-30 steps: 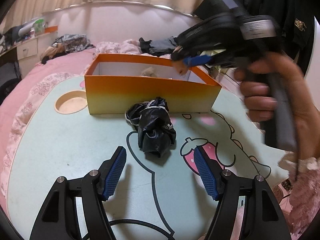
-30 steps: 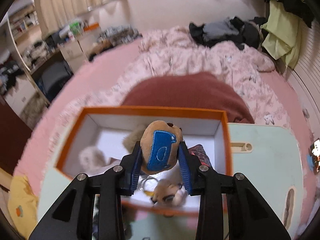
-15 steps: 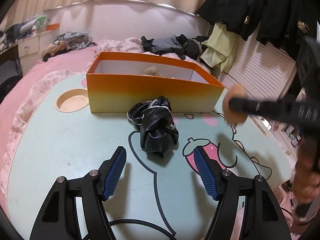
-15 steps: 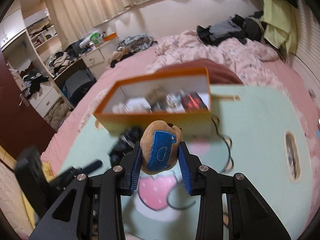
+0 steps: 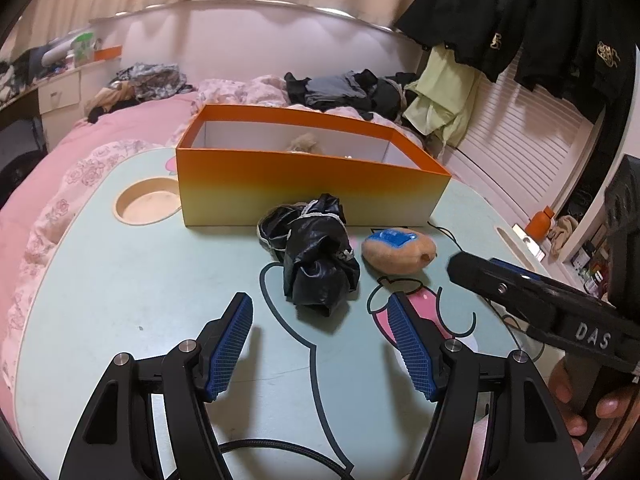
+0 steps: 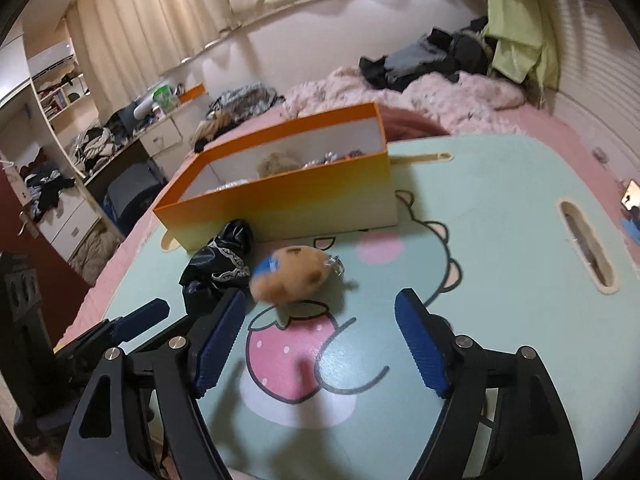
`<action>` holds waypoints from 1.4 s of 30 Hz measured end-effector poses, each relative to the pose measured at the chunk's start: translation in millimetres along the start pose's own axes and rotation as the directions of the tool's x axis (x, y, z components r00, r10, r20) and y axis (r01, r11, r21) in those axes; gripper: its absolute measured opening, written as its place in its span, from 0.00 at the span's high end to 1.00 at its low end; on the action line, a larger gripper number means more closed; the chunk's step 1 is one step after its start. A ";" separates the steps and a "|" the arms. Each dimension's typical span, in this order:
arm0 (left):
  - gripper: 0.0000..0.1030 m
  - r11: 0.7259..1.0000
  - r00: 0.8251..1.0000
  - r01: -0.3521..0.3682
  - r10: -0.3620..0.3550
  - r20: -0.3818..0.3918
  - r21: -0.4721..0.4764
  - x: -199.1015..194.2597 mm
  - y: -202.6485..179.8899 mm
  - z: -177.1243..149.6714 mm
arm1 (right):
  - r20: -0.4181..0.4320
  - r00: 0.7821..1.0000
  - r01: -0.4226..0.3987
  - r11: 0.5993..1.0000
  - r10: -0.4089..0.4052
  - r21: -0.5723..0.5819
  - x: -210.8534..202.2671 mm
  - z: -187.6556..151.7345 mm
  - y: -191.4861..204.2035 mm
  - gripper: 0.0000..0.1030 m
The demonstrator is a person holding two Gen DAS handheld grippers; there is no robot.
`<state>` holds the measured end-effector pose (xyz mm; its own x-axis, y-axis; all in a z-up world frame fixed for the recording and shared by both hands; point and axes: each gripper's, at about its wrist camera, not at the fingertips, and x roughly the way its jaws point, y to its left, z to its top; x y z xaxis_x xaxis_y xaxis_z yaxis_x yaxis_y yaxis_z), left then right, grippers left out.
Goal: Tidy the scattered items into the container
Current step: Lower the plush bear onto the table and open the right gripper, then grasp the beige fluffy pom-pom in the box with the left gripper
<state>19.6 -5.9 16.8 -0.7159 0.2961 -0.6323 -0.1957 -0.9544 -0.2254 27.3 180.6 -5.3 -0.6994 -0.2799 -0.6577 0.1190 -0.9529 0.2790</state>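
The right gripper (image 6: pixel 320 340) has just been opening its jaws; they now stand spread with nothing between them, and the brown plush toy (image 5: pixel 398 250) lies on the worktop (image 5: pixel 160 300) just in front of the orange box (image 5: pixel 308 188), outside it. Beside the toy, towards the middle of the worktop, lies the crumpled black bag (image 5: pixel 316 256), also outside the box. The left gripper (image 5: pixel 320 344) hovers near the front edge, jaws spread and empty, aimed at the bag.

The risk, as I judge it: both items sit close together and near the box wall, so a grab at one could nudge the other or catch the toy's metal ring. The bag is slack and glossy; a shallow pinch may slip off a fold.
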 end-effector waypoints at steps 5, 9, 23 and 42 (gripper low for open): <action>0.33 1.000 1.000 0.000 0.000 0.001 -0.001 -0.4 0.5 0.3 | -0.070 0.995 0.066 0.995 -0.071 -0.074 3.6 -11.7 4.0 0.23; 0.33 1.000 1.000 0.000 0.000 -0.001 -0.008 -0.7 1.2 1.6 | -0.094 0.990 0.095 0.989 -0.106 -0.116 6.6 -24.8 6.0 0.23; 0.33 1.000 1.000 0.004 -0.004 -0.001 0.008 -1.9 -0.7 9.2 | -0.104 0.970 0.198 0.961 -0.221 -0.194 15.3 -31.0 6.2 0.05; 0.33 1.000 0.973 -0.016 0.020 -0.229 0.020 65.1 -9.0 174.2 | -0.106 0.970 0.195 0.961 -0.218 -0.197 15.8 -31.7 9.2 0.03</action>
<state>-142.0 15.4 106.8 -0.5474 0.2773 -0.7896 -0.1977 -0.9597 -0.1999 39.7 163.7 -35.3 -0.6296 -0.0759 -0.7732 0.1170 -0.9931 0.0022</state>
